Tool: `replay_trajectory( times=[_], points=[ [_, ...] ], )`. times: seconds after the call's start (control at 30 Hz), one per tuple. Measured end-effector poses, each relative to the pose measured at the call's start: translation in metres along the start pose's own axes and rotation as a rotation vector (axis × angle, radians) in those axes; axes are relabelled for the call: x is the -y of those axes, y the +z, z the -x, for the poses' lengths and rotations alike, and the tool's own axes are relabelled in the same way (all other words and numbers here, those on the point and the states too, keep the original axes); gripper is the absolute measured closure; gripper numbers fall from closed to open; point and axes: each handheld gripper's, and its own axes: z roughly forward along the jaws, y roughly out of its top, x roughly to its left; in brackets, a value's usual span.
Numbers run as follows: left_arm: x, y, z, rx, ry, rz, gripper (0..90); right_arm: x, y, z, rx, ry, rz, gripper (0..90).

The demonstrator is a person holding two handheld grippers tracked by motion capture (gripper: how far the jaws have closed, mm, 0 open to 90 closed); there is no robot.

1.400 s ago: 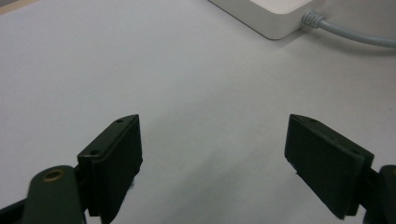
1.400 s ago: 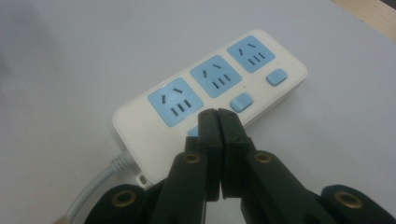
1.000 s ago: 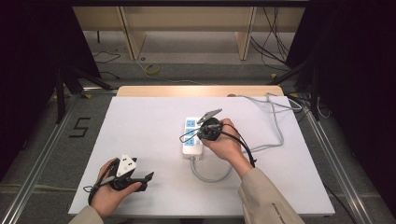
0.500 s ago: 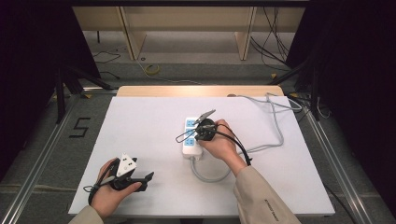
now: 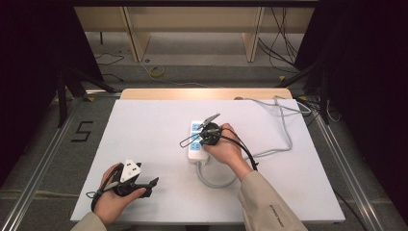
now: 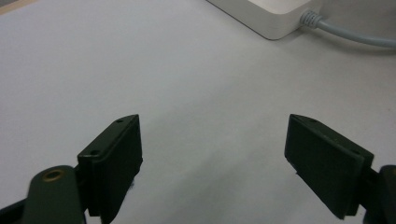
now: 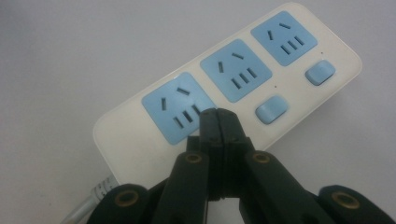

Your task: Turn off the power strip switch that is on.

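A white power strip (image 5: 195, 149) with three blue sockets lies mid-table. In the right gripper view the power strip (image 7: 135, 140) runs diagonally, with two blue switches (image 7: 272, 109) beside the sockets. My right gripper (image 7: 218, 116) is shut with nothing between its jaws. Its tips sit at the edge of the nearest socket (image 7: 173, 105), close to the near switch. From above, the right gripper (image 5: 204, 138) hangs over the strip's near half. My left gripper (image 5: 150, 186) rests at the front left, held in a hand. In its own view the left gripper (image 6: 215, 154) stands open over bare table.
The strip's grey cable (image 5: 284, 139) loops from its near end toward the right and runs off the back right corner. The cable (image 6: 350, 37) and the strip's end (image 6: 271, 16) lie ahead of the left gripper. White table sheet (image 5: 144, 125); metal rails flank it.
The right gripper has shifted slightly left and toward the strip's near end, staying shut. The left hand and gripper have kept still.
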Motion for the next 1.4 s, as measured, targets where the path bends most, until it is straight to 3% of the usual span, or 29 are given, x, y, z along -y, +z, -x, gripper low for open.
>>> replay_trajectory(
  times=[0.53,0.63,0.77,0.8,0.83,0.97,1.4],
  points=[
    [-0.001,0.000,0.002,0.000,0.007,-0.005,18.7,0.000,0.001,0.002,-0.006,0.029,-0.011,90.0],
    [0.000,0.000,0.002,0.000,0.004,0.001,18.7,0.000,0.001,0.000,0.008,0.013,-0.007,90.0],
    [0.000,0.000,0.000,0.001,0.001,-0.004,18.7,0.004,0.002,0.000,0.005,0.021,0.035,90.0],
    [0.000,0.001,0.000,0.000,0.000,-0.004,18.8,0.004,0.000,0.002,-0.009,0.035,0.071,90.0],
    [0.001,0.001,-0.001,0.001,0.000,-0.005,18.7,0.004,-0.003,0.003,-0.018,0.050,0.065,85.1],
    [0.001,0.001,-0.001,0.001,0.000,-0.006,18.8,0.006,-0.014,0.006,-0.014,0.070,0.134,79.8],
    [0.001,0.001,0.000,-0.001,-0.002,-0.008,18.7,0.016,-0.032,0.009,-0.006,0.061,0.147,73.3]
  ],
)
